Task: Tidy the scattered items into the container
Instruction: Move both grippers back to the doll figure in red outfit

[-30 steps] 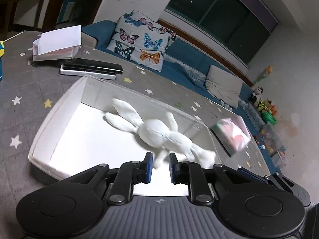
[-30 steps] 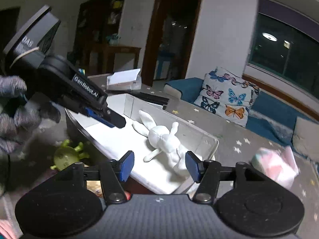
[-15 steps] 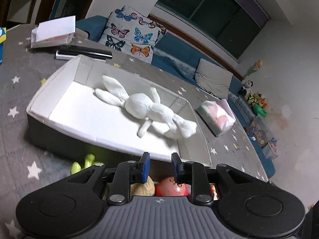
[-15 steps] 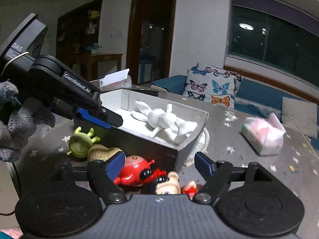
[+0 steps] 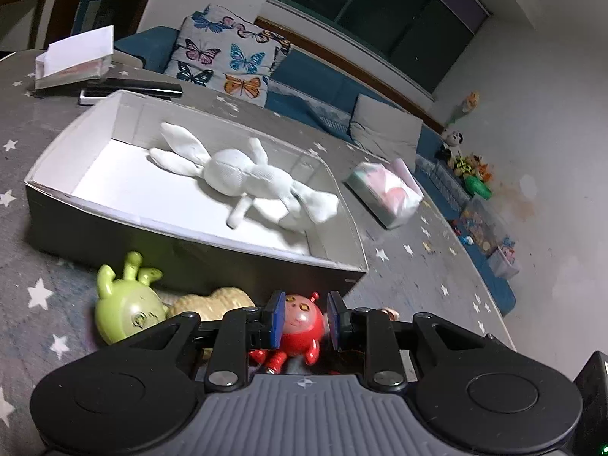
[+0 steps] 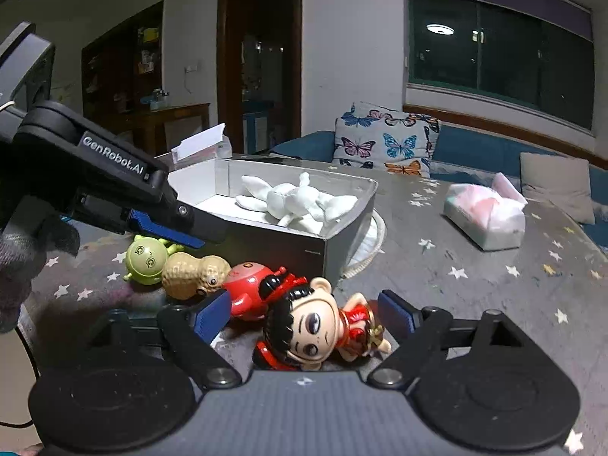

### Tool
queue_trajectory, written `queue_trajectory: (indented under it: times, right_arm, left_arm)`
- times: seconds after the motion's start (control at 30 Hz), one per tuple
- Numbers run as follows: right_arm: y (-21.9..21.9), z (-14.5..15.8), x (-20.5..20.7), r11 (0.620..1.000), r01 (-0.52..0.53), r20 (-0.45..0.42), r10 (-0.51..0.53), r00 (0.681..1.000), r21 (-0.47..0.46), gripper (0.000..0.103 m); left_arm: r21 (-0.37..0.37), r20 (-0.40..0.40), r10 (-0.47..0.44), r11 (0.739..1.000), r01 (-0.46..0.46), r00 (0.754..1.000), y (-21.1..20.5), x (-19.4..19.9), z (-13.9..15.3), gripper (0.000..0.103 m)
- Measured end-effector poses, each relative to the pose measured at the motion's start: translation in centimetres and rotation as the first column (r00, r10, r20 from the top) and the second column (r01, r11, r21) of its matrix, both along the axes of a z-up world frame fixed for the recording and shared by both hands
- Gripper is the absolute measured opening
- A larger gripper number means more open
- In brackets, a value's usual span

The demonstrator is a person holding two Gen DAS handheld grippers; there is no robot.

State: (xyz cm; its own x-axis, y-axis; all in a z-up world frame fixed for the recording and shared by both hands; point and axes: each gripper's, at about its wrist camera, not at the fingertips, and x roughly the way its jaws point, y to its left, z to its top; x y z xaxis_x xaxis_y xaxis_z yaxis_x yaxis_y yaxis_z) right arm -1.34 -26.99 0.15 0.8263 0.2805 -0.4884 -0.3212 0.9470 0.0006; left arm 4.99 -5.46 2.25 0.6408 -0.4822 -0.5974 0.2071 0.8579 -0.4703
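Grey star-print surface (image 5: 399,277) backed by blue sofa (image 5: 315,87). White bunny (image 5: 243,174) is contained in box (image 5: 190,243). Left gripper (image 5: 303,317) fingers spread narrowly around red toy (image 5: 302,323), contact unclear; right gripper (image 6: 304,313) spread wide.

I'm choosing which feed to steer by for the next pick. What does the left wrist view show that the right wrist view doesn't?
Left wrist only: the toy pile on the floor along the far wall, and the left tool open around the red robot toy.
Right wrist only: the doll in the red dress between the open right tool.
Both: the white bunny in the box, the green alien toy, the peanut toy.
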Motion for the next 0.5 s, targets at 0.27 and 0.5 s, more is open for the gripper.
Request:
queue_trajectory:
  times: [0.27, 0.5]
  right_arm:
    - [-0.7, -0.9, 0.0, 0.999, 0.038, -0.036, -0.037, 0.999, 0.036, 0.09]
    - [-0.8, -1.5, 0.1, 0.998, 0.053, -0.055, -0.051, 0.997, 0.041, 0.093]
  left_arm:
    - [0.022, -0.026, -0.03, 0.999, 0.031, 0.999, -1.2, -0.4, -0.7, 0.027]
    - [0.033, -0.042, -0.056, 0.998, 0.057, 0.998, -2.0, -0.8, -1.1, 0.027]
